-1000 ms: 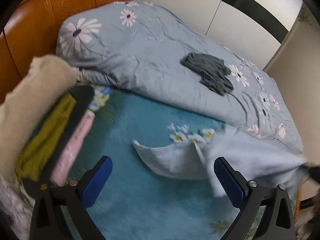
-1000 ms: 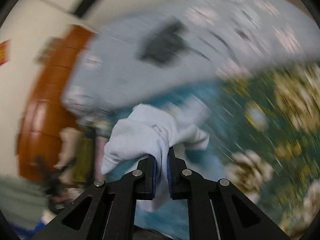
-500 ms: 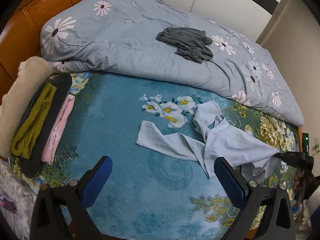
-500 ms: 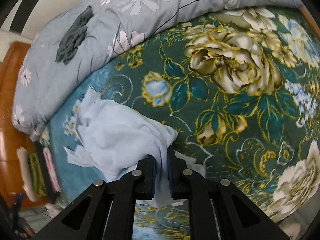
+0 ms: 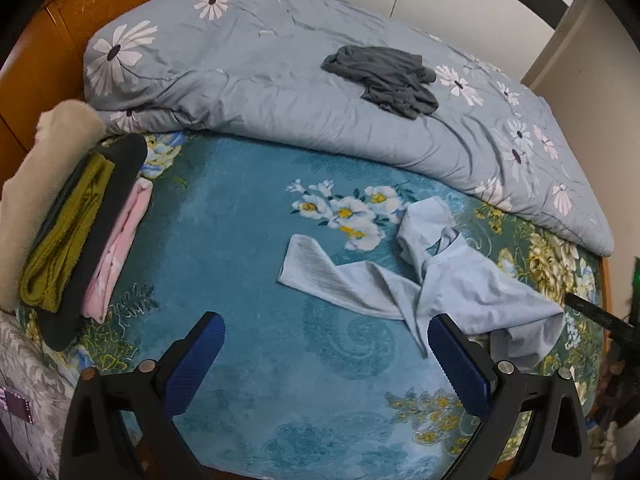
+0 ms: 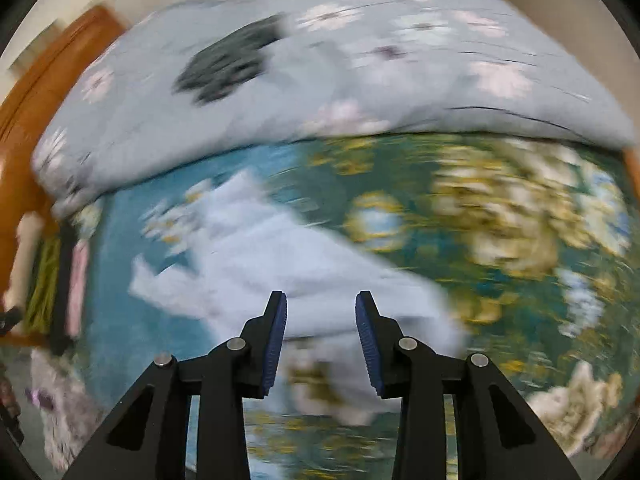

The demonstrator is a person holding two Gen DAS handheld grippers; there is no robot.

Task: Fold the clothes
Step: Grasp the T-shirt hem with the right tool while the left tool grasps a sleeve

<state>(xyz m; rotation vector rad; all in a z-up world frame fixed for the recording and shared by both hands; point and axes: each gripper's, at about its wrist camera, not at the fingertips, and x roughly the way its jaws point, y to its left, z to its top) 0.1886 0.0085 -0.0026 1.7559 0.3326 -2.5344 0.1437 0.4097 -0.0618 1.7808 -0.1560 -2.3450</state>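
A light blue garment [image 5: 452, 280] lies crumpled on the teal floral bed sheet [image 5: 248, 272], one sleeve stretched to the left. It shows blurred in the right wrist view [image 6: 256, 264]. My left gripper [image 5: 326, 344] is open and empty, above the sheet just in front of the garment. My right gripper [image 6: 321, 312] is open and empty, above the garment's near edge; part of it shows at the right edge of the left wrist view [image 5: 596, 314]. A dark grey garment [image 5: 384, 76] lies on the quilt.
A grey-blue flowered quilt [image 5: 280, 80] is bunched along the far side of the bed. A stack of folded clothes [image 5: 76, 232], cream, olive, black and pink, sits at the left by the wooden headboard [image 5: 60, 20]. A white wall lies behind.
My right gripper has opened and let go of the light blue garment, which now lies on the sheet. The right wrist view is swinging. The left gripper stays open.
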